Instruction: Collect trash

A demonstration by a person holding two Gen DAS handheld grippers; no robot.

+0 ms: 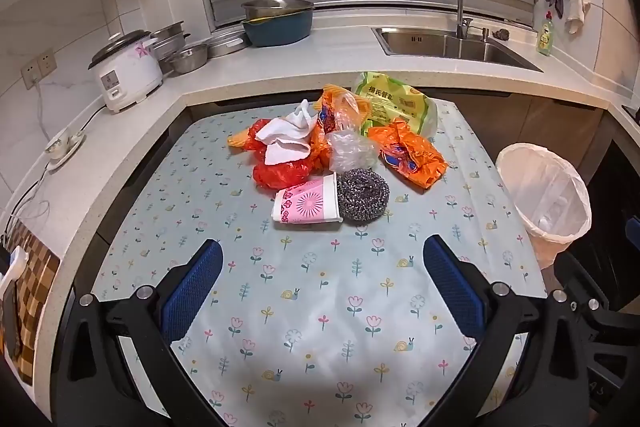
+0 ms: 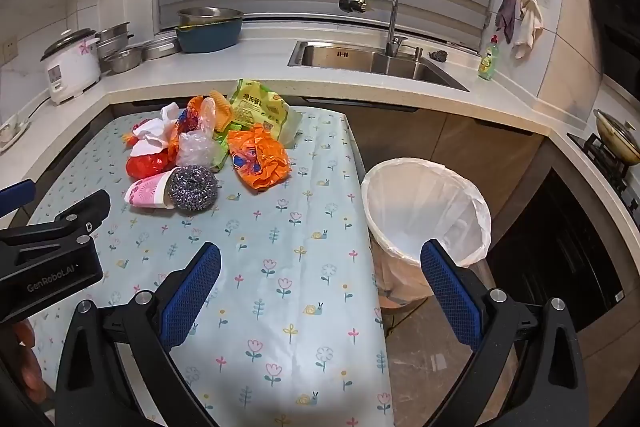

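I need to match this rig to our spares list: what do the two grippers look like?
Both look alike: the left gripper and right gripper have black angular frames with silver bolts, and their fingers carry blue, dotted-texture pads. The left gripper's body, seen from the right wrist view, bears white "GenRobot.AI" lettering. No cables or sleeves show.

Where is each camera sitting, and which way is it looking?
Left wrist view: sits on the left tool, looking down and forward over the flowered table at the trash pile; its own blue fingers stand open.
Right wrist view: sits on the right tool, looking over the table's right edge at the lined bin; the left tool shows at its left edge.
Both show the steel scrubber, paper cup, bin and sink.
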